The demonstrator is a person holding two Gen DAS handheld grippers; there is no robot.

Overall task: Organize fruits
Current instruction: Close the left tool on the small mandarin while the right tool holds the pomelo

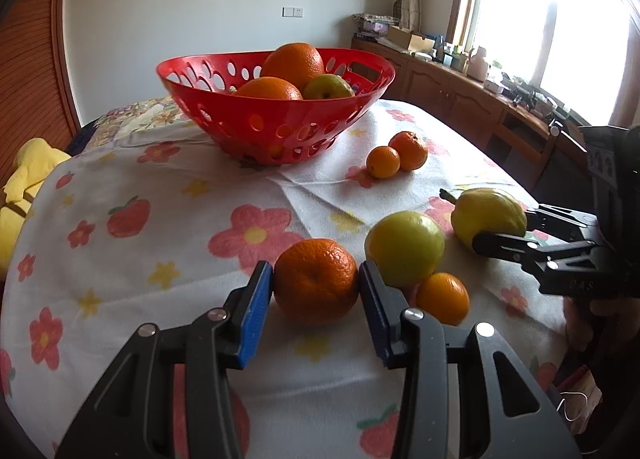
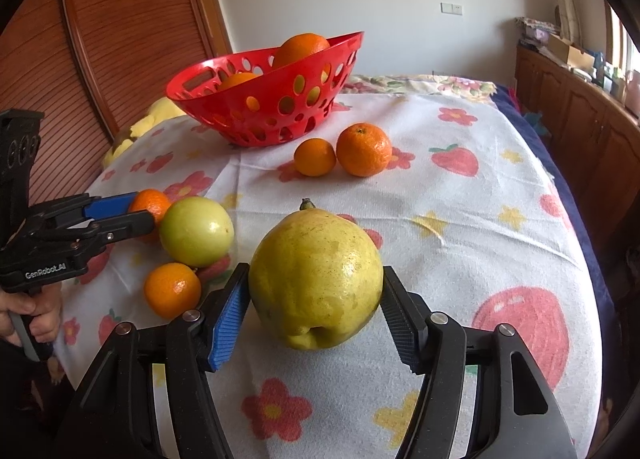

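My left gripper [image 1: 316, 283] is shut on an orange tangerine [image 1: 316, 281] that rests on the cloth; it also shows in the right wrist view [image 2: 150, 205]. My right gripper [image 2: 316, 291] is shut on a yellow quince [image 2: 316, 279], seen from the side in the left wrist view [image 1: 488, 215]. A green-yellow apple [image 1: 404, 247] and a small tangerine [image 1: 442, 297] lie between the two grippers. Two more tangerines [image 1: 396, 157] sit near the red perforated basket [image 1: 276, 119], which holds two oranges and a green apple.
The table is covered with a white flower-and-strawberry cloth [image 1: 160, 239]. A yellow soft toy [image 1: 24, 187] lies off the left edge. A wooden cabinet [image 1: 460, 95] with clutter runs under the window at right. A wooden slatted door [image 2: 100, 39] stands behind the basket.
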